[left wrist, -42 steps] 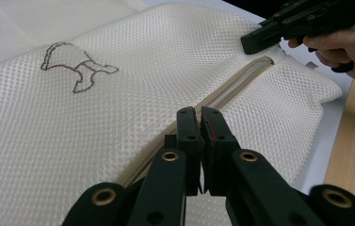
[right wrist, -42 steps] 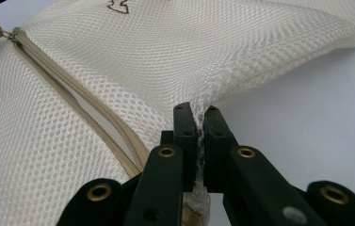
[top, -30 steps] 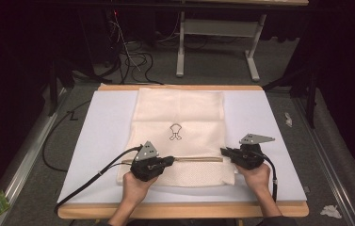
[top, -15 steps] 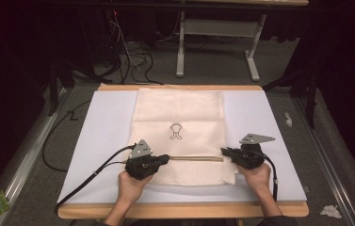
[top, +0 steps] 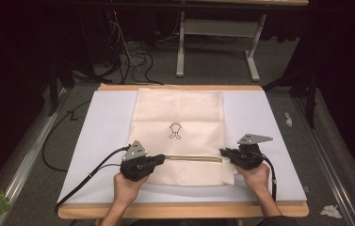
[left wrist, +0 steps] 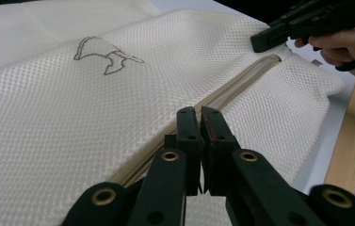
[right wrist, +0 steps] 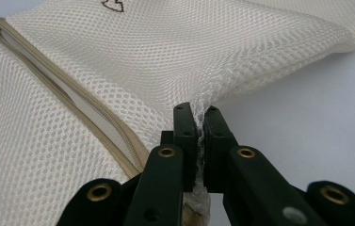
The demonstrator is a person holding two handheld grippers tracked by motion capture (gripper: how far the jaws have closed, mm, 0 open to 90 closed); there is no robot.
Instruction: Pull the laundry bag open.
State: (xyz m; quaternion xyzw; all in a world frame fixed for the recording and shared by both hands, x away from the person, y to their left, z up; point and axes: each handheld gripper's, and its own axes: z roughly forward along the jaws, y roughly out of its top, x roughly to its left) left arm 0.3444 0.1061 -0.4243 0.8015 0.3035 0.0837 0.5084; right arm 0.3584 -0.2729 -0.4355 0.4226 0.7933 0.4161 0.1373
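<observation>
On white table point(top: 100, 136), mesh bag point(top: 180, 117), right tongs point(right wrist: 199, 123) pinching mesh, left tongs point(left wrist: 198, 123) closed at zipper point(top: 191, 158)

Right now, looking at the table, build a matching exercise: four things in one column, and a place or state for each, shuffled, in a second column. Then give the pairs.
Column 1
1. mesh bag
2. zipper
3. left gripper
4. right gripper

Column 2
A. tan strip running between the two grippers
B. cream, lying flat on the white sheet
C. shut on a pinch of mesh at the bag's edge
D. jaws together at the zipper's near end, what they hold hidden

Pairs: 1-B, 2-A, 3-D, 4-C
</observation>
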